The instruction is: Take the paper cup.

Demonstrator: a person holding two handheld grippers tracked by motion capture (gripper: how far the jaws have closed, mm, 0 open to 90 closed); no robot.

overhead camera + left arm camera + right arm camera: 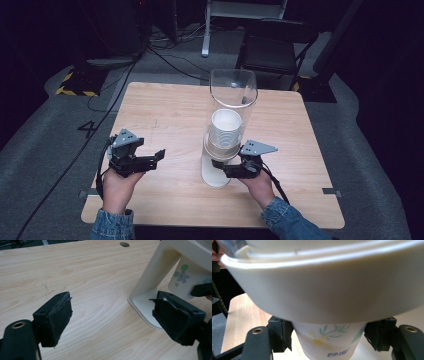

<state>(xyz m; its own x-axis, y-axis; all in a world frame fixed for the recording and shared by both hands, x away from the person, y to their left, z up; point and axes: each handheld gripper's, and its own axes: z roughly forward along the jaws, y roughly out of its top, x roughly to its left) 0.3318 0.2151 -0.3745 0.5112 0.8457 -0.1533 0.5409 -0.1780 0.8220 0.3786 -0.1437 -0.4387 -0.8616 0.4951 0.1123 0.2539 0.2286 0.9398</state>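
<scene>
Right hand-held gripper (pixel 325 340) clamps the bottom paper cup (pixel 328 342) under the dispenser (pixel 227 125) on the table (pixel 165 115) — thin, light, crushable, so grip gently low on its wall; left hand-held gripper (pixel 112 315) hangs open.

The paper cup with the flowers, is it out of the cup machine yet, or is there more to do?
Not out yet. Done: the right gripper has reached under the cup dispenser and shut its fingers on the bottom paper cup. In hand: that cup is gripped but sits in the dispenser's mouth. Left: pulling it down and free. The left gripper waits open beside the dispenser's base, holding nothing.
</scene>
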